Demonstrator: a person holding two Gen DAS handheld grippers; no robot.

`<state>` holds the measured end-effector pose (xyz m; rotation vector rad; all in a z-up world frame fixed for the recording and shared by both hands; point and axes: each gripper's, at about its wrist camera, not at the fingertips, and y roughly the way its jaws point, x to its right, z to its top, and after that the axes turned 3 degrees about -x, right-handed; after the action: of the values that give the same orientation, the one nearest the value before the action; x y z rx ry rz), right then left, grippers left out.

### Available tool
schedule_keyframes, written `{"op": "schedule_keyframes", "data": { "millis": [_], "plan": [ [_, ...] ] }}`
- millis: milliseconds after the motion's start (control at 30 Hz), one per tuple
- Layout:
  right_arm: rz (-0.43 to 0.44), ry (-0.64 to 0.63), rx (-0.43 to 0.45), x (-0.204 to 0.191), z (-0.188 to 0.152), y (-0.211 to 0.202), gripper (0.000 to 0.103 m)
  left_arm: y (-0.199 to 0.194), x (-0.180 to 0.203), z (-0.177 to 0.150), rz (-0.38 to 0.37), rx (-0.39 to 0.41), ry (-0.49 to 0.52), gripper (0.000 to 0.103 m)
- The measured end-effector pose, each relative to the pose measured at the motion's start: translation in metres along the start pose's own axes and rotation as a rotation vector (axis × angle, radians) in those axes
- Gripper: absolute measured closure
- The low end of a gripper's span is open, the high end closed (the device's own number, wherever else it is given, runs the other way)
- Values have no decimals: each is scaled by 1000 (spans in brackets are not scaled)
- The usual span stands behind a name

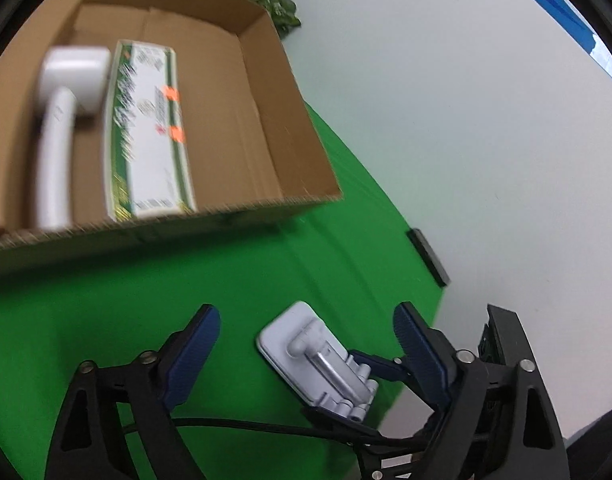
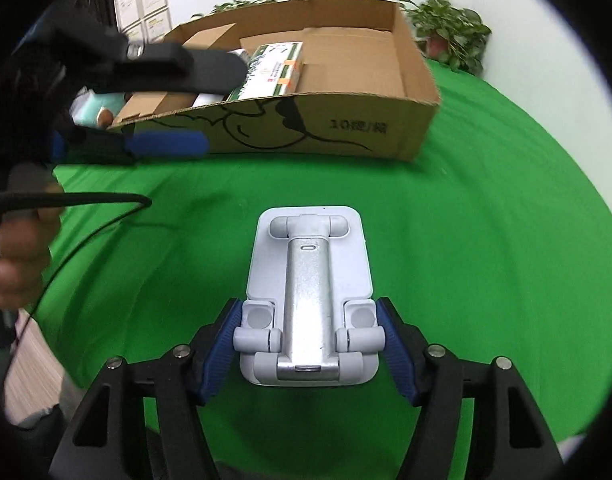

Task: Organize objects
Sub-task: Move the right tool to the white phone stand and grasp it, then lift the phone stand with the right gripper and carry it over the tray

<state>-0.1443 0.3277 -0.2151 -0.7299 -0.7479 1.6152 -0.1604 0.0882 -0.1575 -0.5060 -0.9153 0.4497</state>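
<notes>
Above green cloth (image 2: 466,240), right tongs (image 2: 309,344) clamp phone stand (image 2: 310,280) — left tongs (image 1: 306,334) gape.

One cardboard box (image 2: 314,128); one phone stand (image 2: 309,296); one green-white carton (image 1: 149,128); one white handled object (image 1: 65,120); two claws.

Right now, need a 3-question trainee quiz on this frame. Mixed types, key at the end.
1. True or false: the right gripper is shut on the phone stand.
2. Which items already lie in the cardboard box?
A) green-and-white carton and white handled object
B) two mugs
C) nothing
3. Fill in: the left gripper is ____, holding nothing.

Key
1. True; its blue pads press the stand's two sides.
2. A
3. open
</notes>
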Motion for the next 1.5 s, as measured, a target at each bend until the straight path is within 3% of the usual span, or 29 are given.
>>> {"op": "schedule_keyframes", "data": {
  "millis": [233, 500, 567, 633, 967, 1167, 1500],
  "plan": [
    [10, 103, 2, 19, -11, -9, 37, 45, -8, -15, -77, -128, -71, 38],
    [93, 207, 18, 36, -14, -10, 38, 70, -8, -20, -155, -187, -111, 50],
    [119, 229, 23, 38, -15, -10, 38, 74, -9, -21, -163, -203, -113, 63],
    [137, 238, 28, 36, -16, -10, 38, 78, -10, -22, -148, -208, -103, 67],
    [145, 182, 53, 18, -16, -14, 38, 65, -12, -23, -117, -141, -100, 71],
    [144, 104, 176, -7, 1, -33, 38, 25, 1, -5, -93, -21, -29, 75],
    [126, -23, 402, -35, 51, -64, 38, -35, 22, 53, -29, 146, 104, 76]
  ]
}}
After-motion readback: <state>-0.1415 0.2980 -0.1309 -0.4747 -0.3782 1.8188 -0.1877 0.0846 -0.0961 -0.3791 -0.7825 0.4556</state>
